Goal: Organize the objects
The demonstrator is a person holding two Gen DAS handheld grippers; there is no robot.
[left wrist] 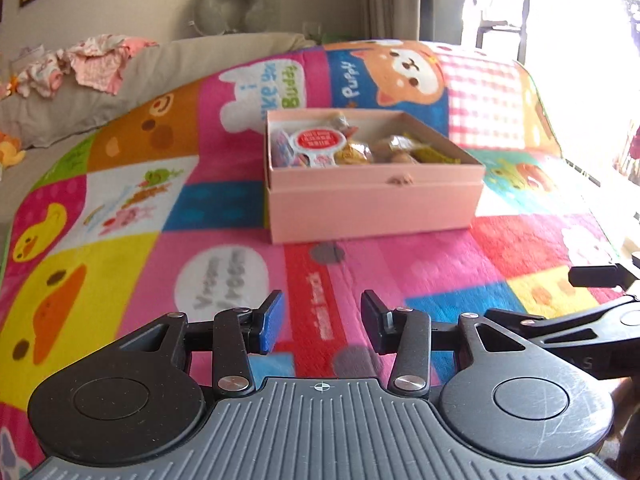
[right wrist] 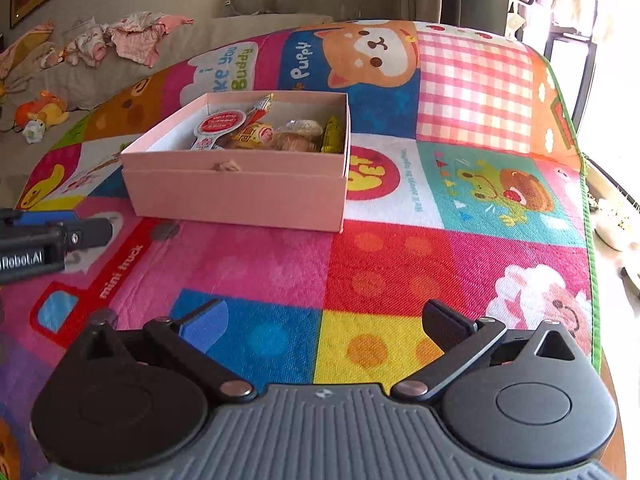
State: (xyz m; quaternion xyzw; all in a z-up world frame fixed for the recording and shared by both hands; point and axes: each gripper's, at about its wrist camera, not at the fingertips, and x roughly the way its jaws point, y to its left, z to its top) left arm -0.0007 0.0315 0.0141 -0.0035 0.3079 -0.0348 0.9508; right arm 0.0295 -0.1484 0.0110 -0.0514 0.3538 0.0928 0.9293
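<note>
Colourful cartoon mat in a sunlit room; pink snack box lies beyond both released, empty hand-held grippers: left, right

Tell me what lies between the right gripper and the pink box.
Nothing but bare patchwork mat. In the right wrist view, the open right gripper faces the pink box with no item on the stretch between.

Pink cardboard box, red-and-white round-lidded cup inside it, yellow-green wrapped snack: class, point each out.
Pink cardboard box (right wrist: 240, 196): right wrist view, front wall.
Red-and-white round-lidded cup (right wrist: 220, 123): right wrist view, middle of lid.
Yellow-green wrapped snack (right wrist: 333, 136): right wrist view, middle of wrapper, at the box's right end.
</note>
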